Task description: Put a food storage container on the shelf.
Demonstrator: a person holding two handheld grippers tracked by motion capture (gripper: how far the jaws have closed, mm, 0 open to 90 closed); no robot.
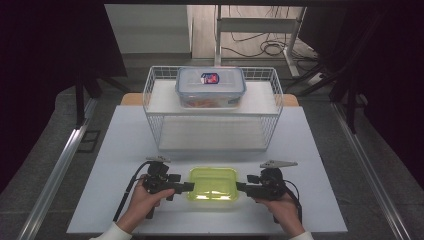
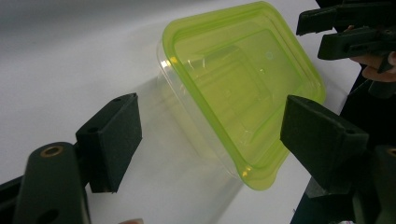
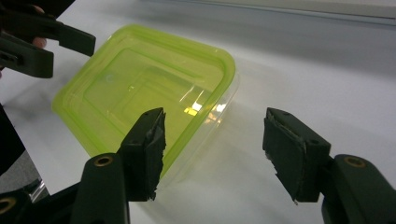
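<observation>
A clear tub with a lime-green lid (image 1: 212, 183) sits on the white table (image 1: 300, 150) near its front edge. My left gripper (image 1: 190, 186) points at the tub's left side, and my right gripper (image 1: 239, 186) points at its right side. In the left gripper view the tub (image 2: 238, 88) lies ahead, its near edge between the wide-apart jaws of the left gripper (image 2: 212, 140); neither pad presses on it. In the right gripper view the right gripper (image 3: 217, 149) stands open, with a corner of the tub (image 3: 140, 88) just beside its left pad (image 3: 147, 144).
A white wire basket rack (image 1: 212, 115) stands behind the tub at mid-table. On its top shelf rests a clear box with a blue-rimmed clip lid (image 1: 210, 86) and something orange inside. Bare table lies left and right of the hands.
</observation>
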